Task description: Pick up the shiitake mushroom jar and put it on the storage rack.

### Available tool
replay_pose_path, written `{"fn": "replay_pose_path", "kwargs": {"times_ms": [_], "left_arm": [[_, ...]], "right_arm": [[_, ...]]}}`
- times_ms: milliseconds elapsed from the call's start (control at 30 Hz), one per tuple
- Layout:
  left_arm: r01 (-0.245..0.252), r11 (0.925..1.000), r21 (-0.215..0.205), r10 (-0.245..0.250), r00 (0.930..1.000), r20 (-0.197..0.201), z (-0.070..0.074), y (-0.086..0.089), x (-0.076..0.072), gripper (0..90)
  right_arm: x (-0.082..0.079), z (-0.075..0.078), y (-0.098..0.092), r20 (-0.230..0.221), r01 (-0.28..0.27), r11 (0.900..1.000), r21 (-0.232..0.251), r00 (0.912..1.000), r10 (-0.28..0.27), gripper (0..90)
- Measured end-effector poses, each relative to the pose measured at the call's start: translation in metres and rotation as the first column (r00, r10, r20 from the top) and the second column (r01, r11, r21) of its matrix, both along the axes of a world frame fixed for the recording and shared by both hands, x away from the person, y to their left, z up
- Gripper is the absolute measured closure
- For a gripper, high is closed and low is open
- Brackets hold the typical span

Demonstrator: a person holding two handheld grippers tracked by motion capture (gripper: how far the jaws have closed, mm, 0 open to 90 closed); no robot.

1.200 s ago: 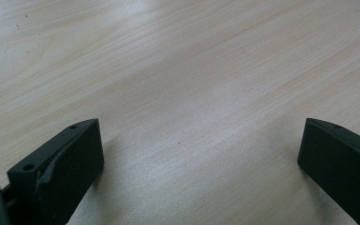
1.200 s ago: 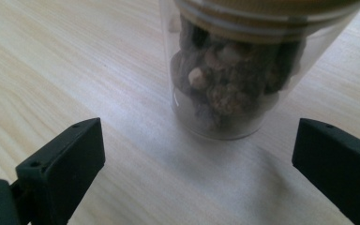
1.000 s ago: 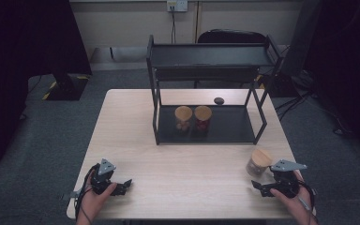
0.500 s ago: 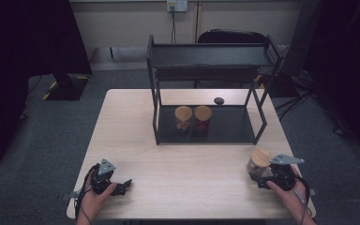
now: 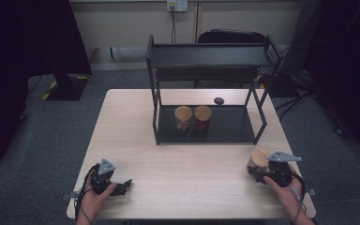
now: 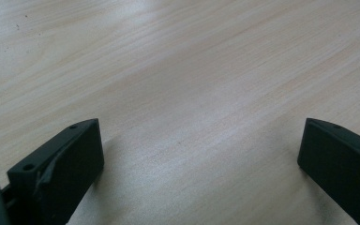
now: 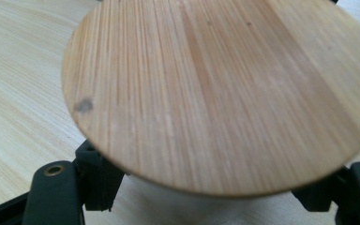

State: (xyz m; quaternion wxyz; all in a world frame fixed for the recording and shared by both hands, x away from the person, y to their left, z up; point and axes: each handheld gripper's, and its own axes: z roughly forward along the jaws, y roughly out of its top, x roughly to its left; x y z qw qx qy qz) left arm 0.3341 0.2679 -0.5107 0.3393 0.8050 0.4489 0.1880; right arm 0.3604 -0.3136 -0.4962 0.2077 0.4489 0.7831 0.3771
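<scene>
A glass jar with a round wooden lid (image 5: 260,157) stands near the table's front right corner. My right gripper (image 5: 258,170) reaches it from the right, and its jaws have just been closing and now press on the jar from both sides. In the right gripper view the lid (image 7: 215,93) looms large, with the right gripper (image 7: 215,199) clamped on the body under it, one finger (image 7: 98,180) showing at the left. My left gripper (image 5: 125,185) rests at the front left, open, over bare wood (image 6: 201,140).
A black two-level rack (image 5: 206,61) stands at the back of the wooden table (image 5: 192,164). Two more wooden-lidded jars (image 5: 183,117) (image 5: 203,117) sit side by side on its lower shelf. A small dark object (image 5: 219,100) lies behind the rack.
The right gripper has moved left up to the jar and its jaws have closed onto it. The left gripper has stayed where it was.
</scene>
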Motion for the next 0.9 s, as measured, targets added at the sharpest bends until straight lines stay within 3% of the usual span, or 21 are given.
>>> {"fn": "replay_pose_path", "kwargs": {"times_ms": [367,900], "left_arm": [[0.000,1.0000,0.000,0.000,1.0000,0.000,0.000,0.000,0.000,0.2],[0.000,1.0000,0.000,0.000,1.0000,0.000,0.000,0.000,0.000,0.2]], "right_arm": [[0.000,0.001,0.002,0.018,-0.013,1.000,-0.026,0.9998,0.013,25.5],[0.011,0.012,0.015,0.012,-0.057,0.998,-0.012,0.9983,0.057,25.5]]}}
